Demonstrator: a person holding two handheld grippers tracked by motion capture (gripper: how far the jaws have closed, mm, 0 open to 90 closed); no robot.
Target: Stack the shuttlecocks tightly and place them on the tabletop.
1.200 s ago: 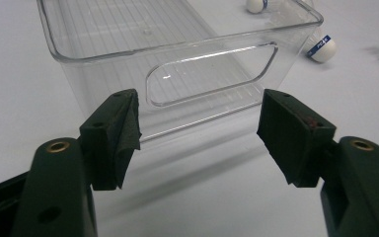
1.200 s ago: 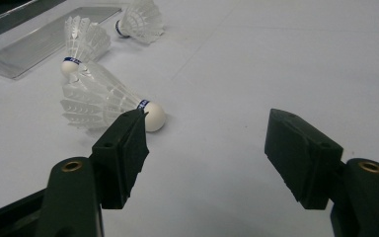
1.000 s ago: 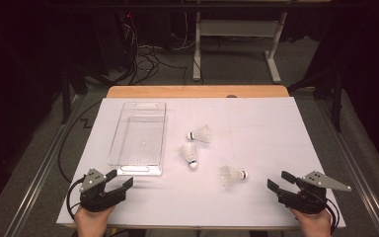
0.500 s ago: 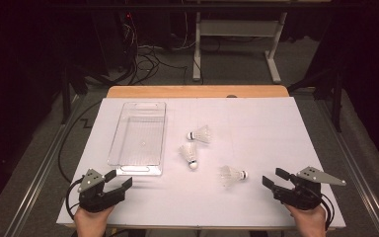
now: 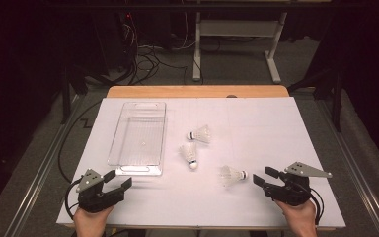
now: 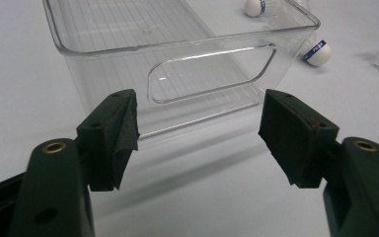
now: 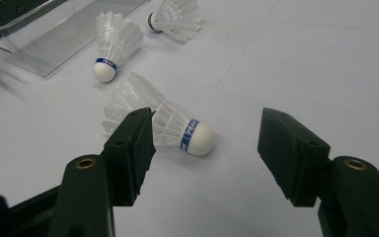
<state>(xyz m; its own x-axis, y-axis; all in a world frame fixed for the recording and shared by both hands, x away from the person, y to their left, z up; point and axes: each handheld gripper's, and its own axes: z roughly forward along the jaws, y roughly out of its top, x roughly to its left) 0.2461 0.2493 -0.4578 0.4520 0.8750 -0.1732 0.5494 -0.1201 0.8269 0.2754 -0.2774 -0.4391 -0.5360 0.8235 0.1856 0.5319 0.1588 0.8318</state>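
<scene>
White sheet (image 5: 276, 128): covers the desk (image 5: 197, 92), whose wooden edge shows along the far side.
Clear plastic bin (image 5: 139, 138): rectangular, lying lengthwise on the left half of the sheet, nothing inside; a handle cut-out in its near end wall shows in the left gripper view (image 6: 177, 54).
Nearest shuttlecock (image 5: 233, 175): white feathers, white cork with a blue band, lying on its side at the right front of the sheet, cork pointing toward the right gripper; in the right gripper view (image 7: 163, 118) it lies just ahead of the jaws, its feathers partly behind the left-hand jaw.
Middle shuttlecock (image 5: 189, 154): just right of the bin's near end, cork toward the front.
Far shuttlecock (image 5: 200, 134): beyond the middle one, cork pointing toward the bin.
Left gripper (image 5: 121, 180): held at the front left corner, just before the bin's near end; jaws wide apart, holding nothing.
Right gripper (image 5: 263, 177): held at the front right, near the nearest shuttlecock but apart from it; jaws wide apart, holding nothing.
Hands: one on each gripper at the front edge, left hand (image 5: 91, 219), right hand (image 5: 298, 217).
</scene>
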